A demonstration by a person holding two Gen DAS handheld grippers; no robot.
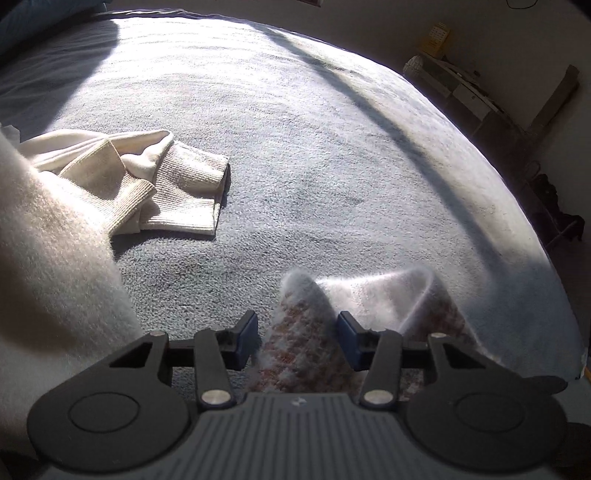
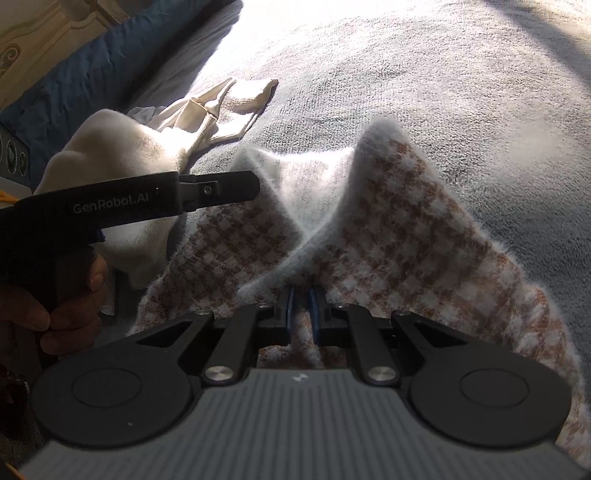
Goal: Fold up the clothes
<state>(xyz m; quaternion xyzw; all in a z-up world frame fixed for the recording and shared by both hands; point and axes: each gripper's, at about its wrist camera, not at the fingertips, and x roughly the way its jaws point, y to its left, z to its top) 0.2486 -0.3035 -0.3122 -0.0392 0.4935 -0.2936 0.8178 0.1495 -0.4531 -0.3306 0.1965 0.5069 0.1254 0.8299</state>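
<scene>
A fuzzy brown-and-white houndstooth garment (image 2: 388, 221) lies bunched on the grey bed cover (image 2: 443, 74). My right gripper (image 2: 302, 306) is shut on a raised fold of it. My left gripper (image 1: 298, 339) is open, and a peaked fold of the same garment (image 1: 306, 332) stands between its blue pads (image 1: 347, 332) without being pinched. The left gripper also shows in the right wrist view (image 2: 236, 190), held by a hand over the garment's left edge.
A cream ribbed garment (image 1: 159, 184) lies crumpled on the cover at the left, next to a cream fuzzy garment (image 1: 48, 251). A blue pillow (image 2: 85, 85) and a wooden headboard (image 2: 44, 33) are beyond. Shelving (image 1: 461, 92) stands past the bed's right edge.
</scene>
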